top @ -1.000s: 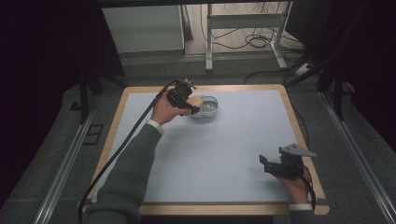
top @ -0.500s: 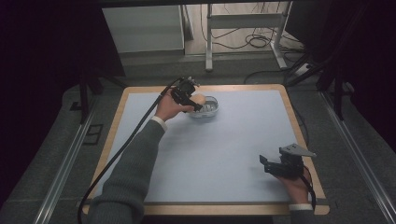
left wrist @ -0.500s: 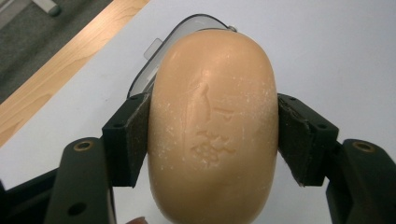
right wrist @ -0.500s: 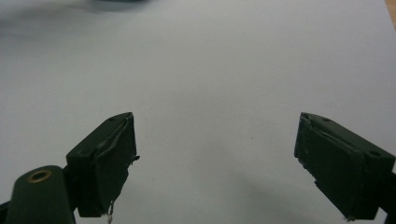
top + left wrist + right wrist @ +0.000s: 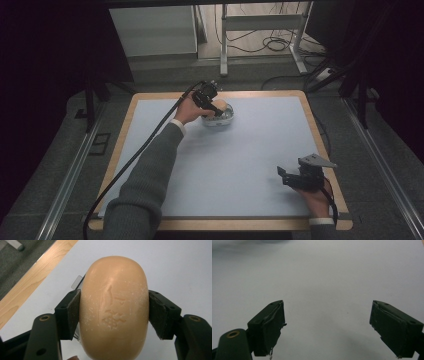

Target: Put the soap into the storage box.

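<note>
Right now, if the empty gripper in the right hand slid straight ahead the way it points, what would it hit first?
Probably nothing: the right gripper, jaws open, faces bare white table. The dish sits far off, likely aside of that line.

A lab or recording workroom, by its look; a square wooden-edged desk (image 5: 320, 130) with a pale blue-grey top stands alone on grey carpet (image 5: 60, 175); metal floor rails (image 5: 65, 185) run along both sides; loose black cables (image 5: 270, 42) coil beneath a grey metal frame (image 5: 260, 22); dark curtains (image 5: 45, 50) close it in.
</note>
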The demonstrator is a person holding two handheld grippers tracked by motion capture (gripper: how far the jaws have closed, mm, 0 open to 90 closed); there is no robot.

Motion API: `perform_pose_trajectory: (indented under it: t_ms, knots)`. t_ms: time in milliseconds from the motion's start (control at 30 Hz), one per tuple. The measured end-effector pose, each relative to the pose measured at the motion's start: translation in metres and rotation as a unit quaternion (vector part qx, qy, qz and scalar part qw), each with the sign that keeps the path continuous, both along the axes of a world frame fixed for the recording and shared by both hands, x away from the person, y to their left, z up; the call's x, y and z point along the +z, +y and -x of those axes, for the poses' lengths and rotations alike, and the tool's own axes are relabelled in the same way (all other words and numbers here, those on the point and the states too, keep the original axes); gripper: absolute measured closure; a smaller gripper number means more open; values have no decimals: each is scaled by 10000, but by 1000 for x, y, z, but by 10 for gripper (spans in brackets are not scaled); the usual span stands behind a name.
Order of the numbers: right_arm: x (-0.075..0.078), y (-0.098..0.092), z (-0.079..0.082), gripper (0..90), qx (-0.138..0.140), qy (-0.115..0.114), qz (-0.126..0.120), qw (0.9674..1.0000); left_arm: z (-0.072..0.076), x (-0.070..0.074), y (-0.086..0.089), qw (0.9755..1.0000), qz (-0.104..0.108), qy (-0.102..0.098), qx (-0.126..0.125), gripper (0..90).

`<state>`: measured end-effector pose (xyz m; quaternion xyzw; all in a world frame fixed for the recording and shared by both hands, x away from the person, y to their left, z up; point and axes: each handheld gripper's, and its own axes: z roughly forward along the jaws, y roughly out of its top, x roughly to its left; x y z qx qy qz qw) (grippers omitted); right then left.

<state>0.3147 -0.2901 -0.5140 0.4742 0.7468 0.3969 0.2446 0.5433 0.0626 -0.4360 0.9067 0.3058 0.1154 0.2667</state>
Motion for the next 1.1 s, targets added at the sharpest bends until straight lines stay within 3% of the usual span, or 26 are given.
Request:
perform_pose_trajectory:
  t_ms: [100,267,667,733,900,1100]
  knots:
    - [-1,0,-1,127,-12,25,7,10000,-6,-5,-3,10000,33,36,-9,325]
    - [0,0,-1,127,-13,-10,5,10000,-15,-15,-8,9998,-108,135,-51,324]
    - [0,-3,-1,127,-51,-16,0,10000,-18,-24,-10,9994,-238,202,-112,320]
    - [0,-3,-1,127,-47,-8,4,10000,-17,-21,-9,9996,-41,241,-111,306]
    - [-1,-3,-1,127,-46,-1,13,10000,-6,-8,-6,9998,9,124,-142,260]
    - [0,-3,-1,127,-30,-26,18,10000,17,6,7,9998,140,-96,-103,238]
